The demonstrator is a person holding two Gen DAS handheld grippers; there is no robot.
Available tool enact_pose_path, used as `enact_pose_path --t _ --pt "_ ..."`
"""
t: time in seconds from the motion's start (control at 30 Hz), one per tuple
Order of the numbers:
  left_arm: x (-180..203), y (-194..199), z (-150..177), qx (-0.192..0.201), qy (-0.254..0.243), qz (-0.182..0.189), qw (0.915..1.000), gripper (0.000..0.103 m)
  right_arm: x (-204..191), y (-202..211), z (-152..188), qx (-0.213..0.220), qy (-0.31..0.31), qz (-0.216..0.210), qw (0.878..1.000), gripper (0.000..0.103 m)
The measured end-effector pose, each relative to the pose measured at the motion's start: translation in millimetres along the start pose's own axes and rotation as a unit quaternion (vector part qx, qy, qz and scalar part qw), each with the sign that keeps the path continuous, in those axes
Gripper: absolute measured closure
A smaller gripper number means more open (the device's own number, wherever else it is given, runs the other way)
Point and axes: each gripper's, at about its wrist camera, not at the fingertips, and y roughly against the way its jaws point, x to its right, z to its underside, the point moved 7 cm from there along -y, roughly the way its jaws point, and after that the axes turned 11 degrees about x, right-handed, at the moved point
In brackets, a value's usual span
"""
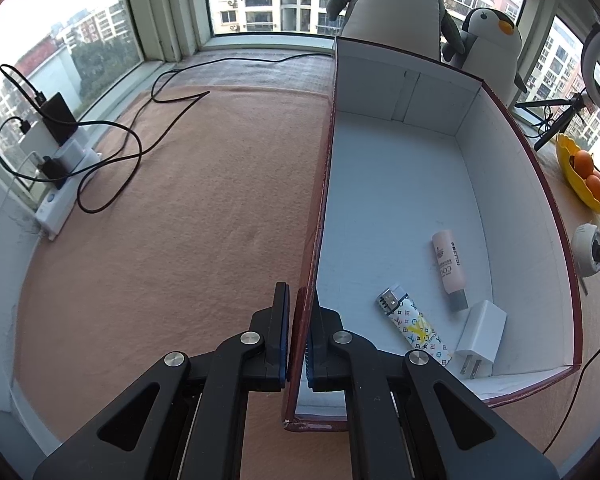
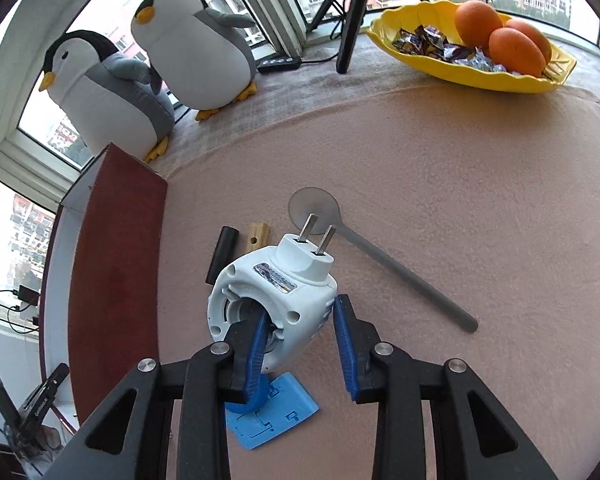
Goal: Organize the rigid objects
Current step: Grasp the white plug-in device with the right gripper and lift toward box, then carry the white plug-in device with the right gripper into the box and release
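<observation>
My left gripper (image 1: 298, 292) is shut on the left wall of the red box (image 1: 320, 208), one finger outside and one inside. On the box's white floor lie a pink tube (image 1: 448, 268), a patterned lighter (image 1: 414, 326) and a white charger (image 1: 482, 330). My right gripper (image 2: 300, 310) holds a round white plug device (image 2: 276, 292), prongs pointing away; one finger sits in its hollow, the other presses its outer side. Beneath it lies a blue flat piece (image 2: 276, 412). Beyond are a black cylinder (image 2: 222, 254), a wooden block (image 2: 257, 236) and a grey long-handled spoon (image 2: 380, 256). The box's red side (image 2: 116, 280) stands to the left.
Two plush penguins (image 2: 192, 48) sit by the window behind the box. A yellow dish (image 2: 476, 68) with oranges and wrapped sweets is at the far right, beside a tripod (image 2: 350, 16). A power strip (image 1: 60, 200) with black cables lies on the pink mat's left edge.
</observation>
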Motion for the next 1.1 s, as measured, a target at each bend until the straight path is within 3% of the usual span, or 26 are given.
enact_pose_path --t 0.33,0.63,0.87,1.1 --pt "0.0 -0.9 0.0 -0.002 0.002 0.009 1.0000 0.093 -106.5 43.0 2.6 0.045 0.116 -0.059 0.990 0.074" --pt "1.0 -1.7 -0.1 0.000 0.000 0.016 0.9999 0.091 -193.8 45.8 33.0 0.050 0.234 -0.084 0.967 0.074" --pt "0.0 -3.3 -0.7 -0.001 -0.002 0.019 0.9998 0.091 -227.3 37.5 56.5 0.049 0.292 -0.077 0.952 0.074" --pt "-0.5 -4.3 -0.9 -0.002 -0.001 0.021 0.9998 0.091 -240.5 22.3 71.4 0.031 0.312 -0.069 0.947 0.074"
